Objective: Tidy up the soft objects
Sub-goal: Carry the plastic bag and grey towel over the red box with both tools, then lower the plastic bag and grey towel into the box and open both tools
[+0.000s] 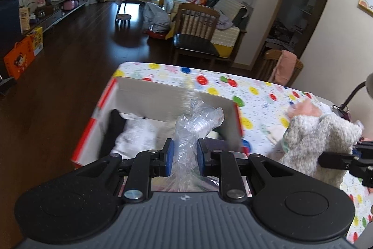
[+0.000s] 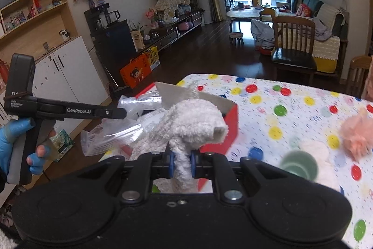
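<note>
Lettering reading "GenRobot.AI" is seen only from the right wrist, along the arm of the left tongs [image 2: 130,114], held by a blue-gloved hand [image 2: 14,146]; smaller print beside it is too fine to read. Left tongs [image 1: 183,154] are clamped on a clear plastic bag [image 1: 195,123] above the box [image 1: 172,95]. Right tongs [image 2: 181,163] are clamped on a white fluffy cloth [image 2: 193,123] beside the box [image 2: 223,127]. Box contents are blurred. On the dotted surface [image 2: 291,109], right of the box, a pink fluffy item [image 2: 356,134] is cut off.

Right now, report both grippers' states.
Left gripper: shut on the clear plastic bag.
Right gripper: shut on the fluffy white cloth.
</note>
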Motion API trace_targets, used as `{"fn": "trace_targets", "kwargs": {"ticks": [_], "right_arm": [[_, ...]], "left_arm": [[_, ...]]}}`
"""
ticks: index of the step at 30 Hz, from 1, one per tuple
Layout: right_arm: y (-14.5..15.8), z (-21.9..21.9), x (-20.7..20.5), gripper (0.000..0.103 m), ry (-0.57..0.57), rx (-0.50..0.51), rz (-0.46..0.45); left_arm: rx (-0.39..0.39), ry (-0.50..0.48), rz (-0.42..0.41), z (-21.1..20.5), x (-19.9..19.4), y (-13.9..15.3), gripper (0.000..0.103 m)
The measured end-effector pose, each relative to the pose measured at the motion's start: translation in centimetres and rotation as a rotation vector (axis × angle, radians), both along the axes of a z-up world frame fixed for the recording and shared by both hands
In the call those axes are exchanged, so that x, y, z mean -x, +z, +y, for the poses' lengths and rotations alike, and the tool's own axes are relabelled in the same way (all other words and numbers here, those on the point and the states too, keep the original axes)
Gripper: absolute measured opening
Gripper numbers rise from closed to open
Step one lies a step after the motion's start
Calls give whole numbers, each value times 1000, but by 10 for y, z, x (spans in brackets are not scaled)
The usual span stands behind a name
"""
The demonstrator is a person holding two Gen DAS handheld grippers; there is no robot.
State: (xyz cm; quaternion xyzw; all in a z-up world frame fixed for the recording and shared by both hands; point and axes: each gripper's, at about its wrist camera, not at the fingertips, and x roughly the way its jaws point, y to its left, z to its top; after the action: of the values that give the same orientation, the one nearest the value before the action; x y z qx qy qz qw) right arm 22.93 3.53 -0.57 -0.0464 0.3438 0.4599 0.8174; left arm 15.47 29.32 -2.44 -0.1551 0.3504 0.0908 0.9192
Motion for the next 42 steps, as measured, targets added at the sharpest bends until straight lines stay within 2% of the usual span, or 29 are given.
{"fn": "trace_targets", "kwargs": {"ticks": [8,15,26,34,42], "right_arm": [[-5,57,-10,12,5,43,7],[-18,100,-18,12,-13,124,-49],[-48,147,-38,12,29,216,19],[-69,162,-49,14,9,276,47],[-78,161,-52,22,-20,294,69]], "left_arm": [[-22,24,8,53,1,-6,20],[-44,-5,25,79,-28,-14,20],[-116,-39,63,83,-77,-43,20],[-120,-47,111,85,-101,-65,20],[-115,-72,159,79,-111,-84,20]]}}
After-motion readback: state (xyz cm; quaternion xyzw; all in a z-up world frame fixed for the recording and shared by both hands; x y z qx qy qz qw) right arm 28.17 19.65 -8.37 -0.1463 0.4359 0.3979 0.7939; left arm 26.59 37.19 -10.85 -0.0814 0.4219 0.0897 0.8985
